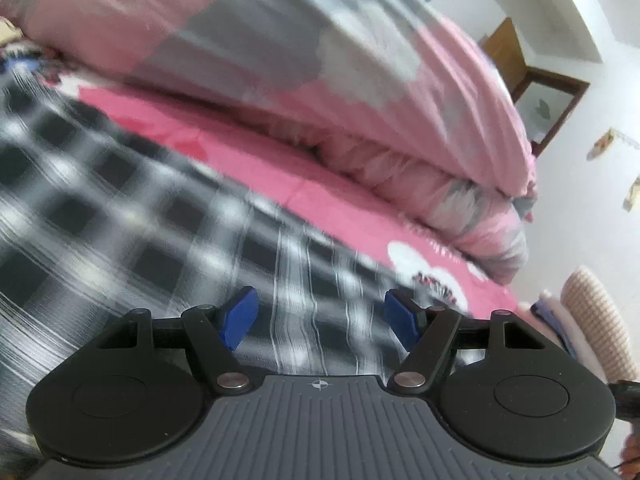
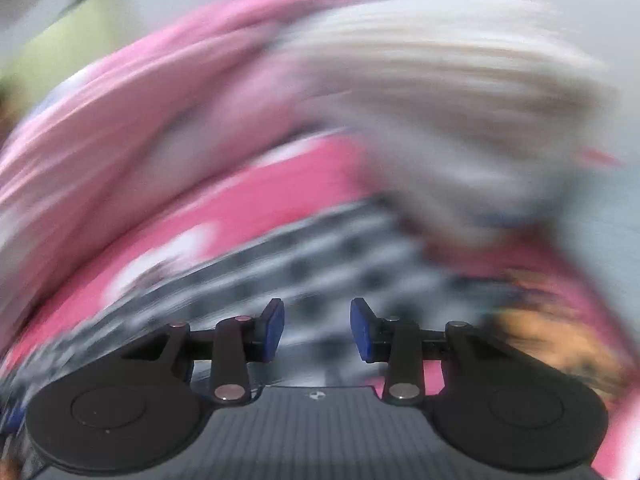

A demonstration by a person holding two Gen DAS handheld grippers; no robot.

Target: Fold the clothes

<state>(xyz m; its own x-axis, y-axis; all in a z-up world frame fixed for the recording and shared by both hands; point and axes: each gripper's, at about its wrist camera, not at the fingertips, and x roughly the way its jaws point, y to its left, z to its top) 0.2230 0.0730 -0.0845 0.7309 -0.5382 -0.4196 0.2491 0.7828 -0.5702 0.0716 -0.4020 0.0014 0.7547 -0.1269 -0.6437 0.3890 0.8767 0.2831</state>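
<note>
Though blurred: checked shirt (image 1: pixel 120 200) on bed (image 1: pixel 320 196)

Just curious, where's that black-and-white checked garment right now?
The checked garment lies spread on the pink bedsheet, just ahead of the open left gripper, with the rolled pink-and-grey duvet behind it.

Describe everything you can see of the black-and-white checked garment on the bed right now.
The checked garment is woven-looking cloth in black, grey and white squares, with a paler striped band running toward the camera. It lies spread fairly flat on the pink sheet, in front of the pink-and-grey quilt. Both views are motion-blurred. The left hand-held gripper and right hand-held gripper are open over it, gripping nothing.
</note>
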